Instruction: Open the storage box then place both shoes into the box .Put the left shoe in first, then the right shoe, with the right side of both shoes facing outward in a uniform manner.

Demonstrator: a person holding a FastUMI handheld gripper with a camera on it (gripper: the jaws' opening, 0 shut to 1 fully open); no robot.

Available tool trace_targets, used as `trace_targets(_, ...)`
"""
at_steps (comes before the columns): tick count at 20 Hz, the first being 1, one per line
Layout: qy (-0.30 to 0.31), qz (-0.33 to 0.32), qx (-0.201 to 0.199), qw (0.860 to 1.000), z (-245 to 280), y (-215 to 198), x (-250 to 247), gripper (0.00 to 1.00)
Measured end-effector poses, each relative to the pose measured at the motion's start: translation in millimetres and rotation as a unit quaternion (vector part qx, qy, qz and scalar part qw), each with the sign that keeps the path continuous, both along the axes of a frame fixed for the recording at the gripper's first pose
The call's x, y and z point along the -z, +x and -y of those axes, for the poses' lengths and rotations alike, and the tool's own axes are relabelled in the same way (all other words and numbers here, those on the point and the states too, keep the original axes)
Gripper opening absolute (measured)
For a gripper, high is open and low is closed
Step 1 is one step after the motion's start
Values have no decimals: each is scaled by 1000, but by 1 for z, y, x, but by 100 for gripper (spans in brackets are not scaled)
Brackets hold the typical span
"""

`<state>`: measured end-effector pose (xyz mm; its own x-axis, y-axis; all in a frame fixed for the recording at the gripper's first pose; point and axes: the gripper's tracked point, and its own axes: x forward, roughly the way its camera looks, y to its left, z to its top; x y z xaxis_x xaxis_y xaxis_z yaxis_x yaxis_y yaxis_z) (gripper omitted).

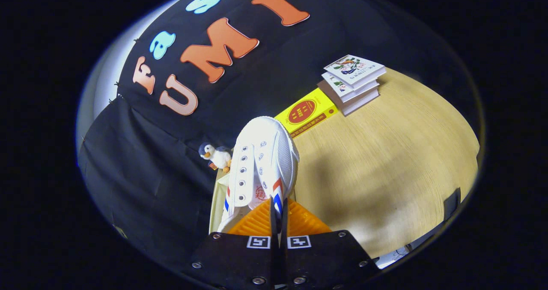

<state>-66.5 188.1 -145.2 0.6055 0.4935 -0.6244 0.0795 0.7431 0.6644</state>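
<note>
A white canvas shoe [261,161] with red and blue stripes and no laces hangs in the air above the table, toe pointing away from me. My gripper [278,213] is shut on the shoe's collar edge, the two fingers [299,221] pressed nearly together on the thin fabric. The shoe's heel end sits right at the fingertips and its toe reaches toward the yellow book. Below the shoe on its left shows a pale cream edge [215,204]; what it belongs to I cannot tell.
A yellow book [306,112] lies on the wooden table [385,165] just beyond the shoe's toe. A stack of white books [353,82] stands farther back. A small plush penguin [216,156] sits by the black cloth wall, left of the shoe.
</note>
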Motion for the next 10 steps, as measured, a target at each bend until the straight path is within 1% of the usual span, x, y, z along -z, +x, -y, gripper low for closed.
trace_targets(5,-7,9,-30,999,-68,-2,-12,0)
trace_targets(10,-55,1,-65,996,-118,-4,11,0)
